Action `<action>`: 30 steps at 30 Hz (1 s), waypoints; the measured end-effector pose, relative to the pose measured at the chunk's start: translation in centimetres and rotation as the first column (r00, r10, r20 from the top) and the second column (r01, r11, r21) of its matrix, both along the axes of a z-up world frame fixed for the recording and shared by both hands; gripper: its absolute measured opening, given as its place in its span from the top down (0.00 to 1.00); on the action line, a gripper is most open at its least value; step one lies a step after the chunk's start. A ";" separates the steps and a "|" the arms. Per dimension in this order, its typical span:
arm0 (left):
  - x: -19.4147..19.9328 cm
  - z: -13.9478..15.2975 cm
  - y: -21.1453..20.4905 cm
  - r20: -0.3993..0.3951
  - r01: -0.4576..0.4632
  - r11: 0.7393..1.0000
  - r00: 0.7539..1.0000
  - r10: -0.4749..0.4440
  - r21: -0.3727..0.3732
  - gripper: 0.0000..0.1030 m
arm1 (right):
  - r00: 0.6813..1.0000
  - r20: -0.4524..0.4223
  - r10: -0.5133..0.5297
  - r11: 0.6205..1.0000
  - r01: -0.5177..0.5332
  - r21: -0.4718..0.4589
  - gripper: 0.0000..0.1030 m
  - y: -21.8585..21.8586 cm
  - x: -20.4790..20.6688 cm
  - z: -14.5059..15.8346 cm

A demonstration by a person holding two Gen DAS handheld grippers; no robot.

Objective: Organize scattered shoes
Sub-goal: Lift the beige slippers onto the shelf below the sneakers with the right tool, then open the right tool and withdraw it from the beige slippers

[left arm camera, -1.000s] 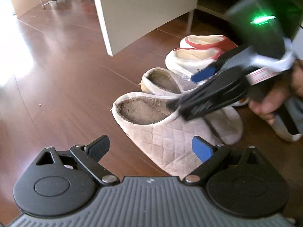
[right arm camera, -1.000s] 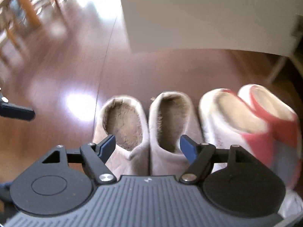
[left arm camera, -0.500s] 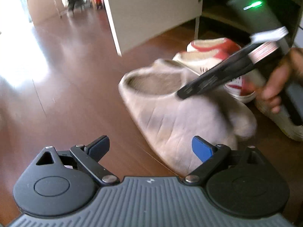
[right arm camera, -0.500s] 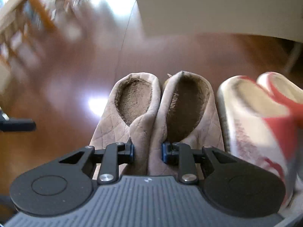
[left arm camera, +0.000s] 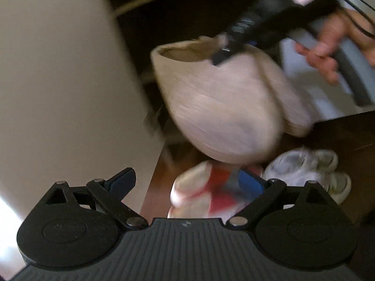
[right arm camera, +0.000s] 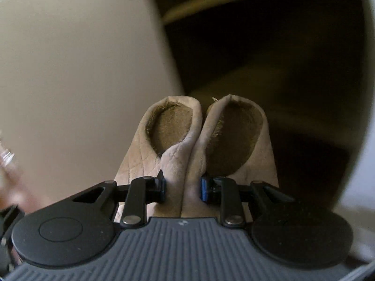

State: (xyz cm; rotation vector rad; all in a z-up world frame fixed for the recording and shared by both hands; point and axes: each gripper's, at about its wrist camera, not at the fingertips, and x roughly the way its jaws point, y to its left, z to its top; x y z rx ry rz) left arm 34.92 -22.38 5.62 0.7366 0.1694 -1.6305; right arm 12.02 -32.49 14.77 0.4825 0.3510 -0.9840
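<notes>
Overhead now: beige quilted slippers [right arm camera: 199, 145], the pair pinched together by their inner side walls, hang in the air in front of the dark cabinet opening [right arm camera: 269, 70]. Right gripper [right arm camera: 183, 186] is clamped on those two walls, pads pressing from either side; a hand [left arm camera: 328, 46] holds its handle. Left gripper [left arm camera: 187, 182] stands wide apart, nothing between its jaws. Below it on the brown floor [left arm camera: 339, 135] lie red-and-white slippers [left arm camera: 201, 194], and just beside them white sneakers [left arm camera: 307, 166]. Pale cabinet door [left arm camera: 65, 82] stands open to the left. Left view is heavily blurred.
</notes>
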 end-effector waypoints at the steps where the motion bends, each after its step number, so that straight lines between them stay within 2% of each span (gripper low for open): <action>1: -0.5 0.3 -1.2 0.008 0.034 0.999 0.999 -0.034 -0.011 0.07 | 0.999 0.001 -0.047 0.999 0.047 -0.012 0.77 -1.2 -0.2 0.7; 5: -2.6 0.6 -7.9 0.055 0.142 0.989 0.989 -0.139 -0.040 0.07 | 0.976 -0.035 -0.215 0.976 0.213 -0.038 0.77 -7.7 0.7 1.9; 7: -3.0 0.2 -9.9 0.073 0.164 0.985 0.984 -0.160 -0.047 0.07 | 0.956 -0.072 -0.283 0.959 0.282 -0.026 0.77 -12.0 1.5 2.3; 10: -3.4 -0.4 -13.0 0.090 0.194 0.980 0.978 -0.189 -0.048 0.08 | 0.934 -0.098 -0.343 0.937 0.347 0.027 0.73 -15.6 1.7 2.4; 12: -3.7 -0.8 -15.0 0.088 0.210 0.977 0.975 -0.206 -0.040 0.10 | 0.923 -0.138 -0.359 0.931 0.365 0.018 0.64 -17.4 2.1 2.0; 13: -3.8 -1.0 -15.6 0.094 0.216 0.975 0.973 -0.212 -0.042 0.10 | 0.923 -0.152 -0.353 0.935 0.354 -0.018 0.54 -17.3 2.1 2.1; 14: -3.9 -1.0 -16.2 0.103 0.222 0.974 0.971 -0.217 -0.045 0.10 | 0.926 -0.167 -0.340 0.940 0.332 -0.071 0.40 -16.8 2.1 2.3; 15: -4.0 -1.1 -16.7 0.111 0.228 0.973 0.969 -0.222 -0.048 0.10 | 0.928 -0.173 -0.329 0.943 0.314 -0.112 0.35 -16.2 2.0 2.6; 16: -4.2 -1.2 -17.1 0.122 0.242 0.969 0.964 -0.234 -0.054 0.10 | 0.932 -0.166 -0.323 0.941 0.298 -0.158 0.34 -15.1 1.5 3.2; 18: -4.6 -0.9 -17.1 0.141 0.291 0.955 0.950 -0.280 -0.060 0.13 | 0.946 -0.136 -0.295 0.936 0.258 -0.239 0.42 -11.1 -0.5 4.5; 19: -4.8 -0.7 -16.9 0.147 0.316 0.947 0.941 -0.305 -0.060 0.14 | 0.957 -0.115 -0.267 0.943 0.235 -0.236 0.65 -9.1 -1.4 4.5; 20: -5.0 -0.4 -16.9 0.161 0.356 0.933 0.925 -0.344 -0.050 0.16 | 0.968 -0.105 -0.228 0.955 0.202 -0.217 0.83 -6.6 -2.3 4.3; 22: -4.9 -0.8 -17.0 0.187 0.414 0.910 0.897 -0.401 -0.033 0.17 | 0.978 -0.128 -0.163 0.976 0.141 -0.166 0.86 -2.3 -3.2 3.3; 24: -5.3 -1.0 -17.0 0.220 0.459 0.889 0.866 -0.448 0.002 0.17 | 0.982 -0.153 -0.107 0.992 0.096 -0.075 0.88 0.7 -3.8 1.3; 27: -6.0 -1.4 -18.3 0.286 0.507 0.859 0.815 -0.504 0.069 0.17 | 0.982 -0.160 -0.101 0.995 0.104 0.007 0.88 1.5 -2.0 -1.6; 30: -6.3 -2.2 -19.0 0.299 0.521 0.850 0.801 -0.518 0.076 0.17 | 0.976 -0.168 -0.136 0.991 0.133 -0.028 0.88 0.4 -0.1 -2.1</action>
